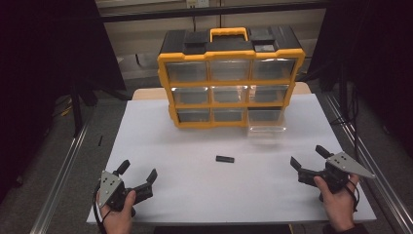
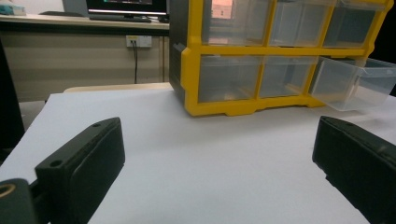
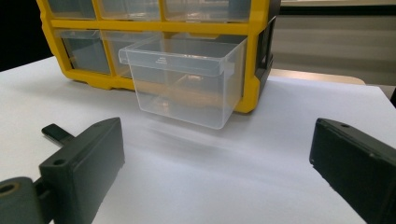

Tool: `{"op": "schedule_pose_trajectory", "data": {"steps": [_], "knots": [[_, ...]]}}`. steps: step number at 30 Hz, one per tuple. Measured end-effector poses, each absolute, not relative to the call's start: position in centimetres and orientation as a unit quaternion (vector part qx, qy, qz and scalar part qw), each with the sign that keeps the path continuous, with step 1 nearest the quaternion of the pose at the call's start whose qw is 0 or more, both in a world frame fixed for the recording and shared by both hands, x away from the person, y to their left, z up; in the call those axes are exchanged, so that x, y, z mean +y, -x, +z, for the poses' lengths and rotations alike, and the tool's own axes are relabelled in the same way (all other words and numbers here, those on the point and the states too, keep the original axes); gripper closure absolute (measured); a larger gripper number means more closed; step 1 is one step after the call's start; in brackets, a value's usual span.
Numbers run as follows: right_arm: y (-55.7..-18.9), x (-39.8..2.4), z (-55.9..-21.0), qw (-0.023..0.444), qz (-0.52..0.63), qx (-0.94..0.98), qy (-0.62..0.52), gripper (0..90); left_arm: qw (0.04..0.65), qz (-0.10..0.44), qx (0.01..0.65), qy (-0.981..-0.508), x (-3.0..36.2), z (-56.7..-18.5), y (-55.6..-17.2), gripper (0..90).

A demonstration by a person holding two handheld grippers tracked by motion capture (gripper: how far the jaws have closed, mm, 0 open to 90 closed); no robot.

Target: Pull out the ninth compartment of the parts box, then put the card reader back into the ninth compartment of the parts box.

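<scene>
Both tongs, left (image 1: 138,171) and right (image 1: 306,156), sit wide open and empty on the bench (image 1: 195,185), so I'd guess grabbing that small black piece (image 1: 225,159) for the pulled-out drawer (image 1: 266,130) comes next.

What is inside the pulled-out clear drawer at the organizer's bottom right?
Nothing I can see: the clear drawer looks empty through its walls in the right gripper view. The small black part lies on the table in front, outside it.

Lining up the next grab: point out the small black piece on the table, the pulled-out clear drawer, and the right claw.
small black piece (image 1: 225,159), high view, middle of its top.
clear drawer (image 3: 184,88), right gripper view, front wall.
right claw (image 1: 307,158), high view, midway between its fingertips.
</scene>
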State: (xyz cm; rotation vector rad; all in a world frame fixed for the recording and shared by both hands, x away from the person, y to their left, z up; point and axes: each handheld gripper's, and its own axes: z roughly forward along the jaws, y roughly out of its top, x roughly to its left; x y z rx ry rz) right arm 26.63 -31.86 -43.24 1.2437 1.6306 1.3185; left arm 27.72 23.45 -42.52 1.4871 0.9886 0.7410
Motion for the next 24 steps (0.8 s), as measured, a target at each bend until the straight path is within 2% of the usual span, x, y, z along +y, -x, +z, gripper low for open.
{"op": "schedule_pose_trajectory", "data": {"steps": [9,24], "knots": [[-27.2,-31.3,-43.3,0.339,0.507,0.64,-0.467,2.8,0.569,0.309,0.421,-0.635,23.6,-42.7,-27.9,2.4],[-27.8,-29.7,-43.5,0.278,0.51,0.695,-0.424,3.7,0.574,0.299,0.419,-0.637,23.0,-42.7,-28.1,2.3]]}}
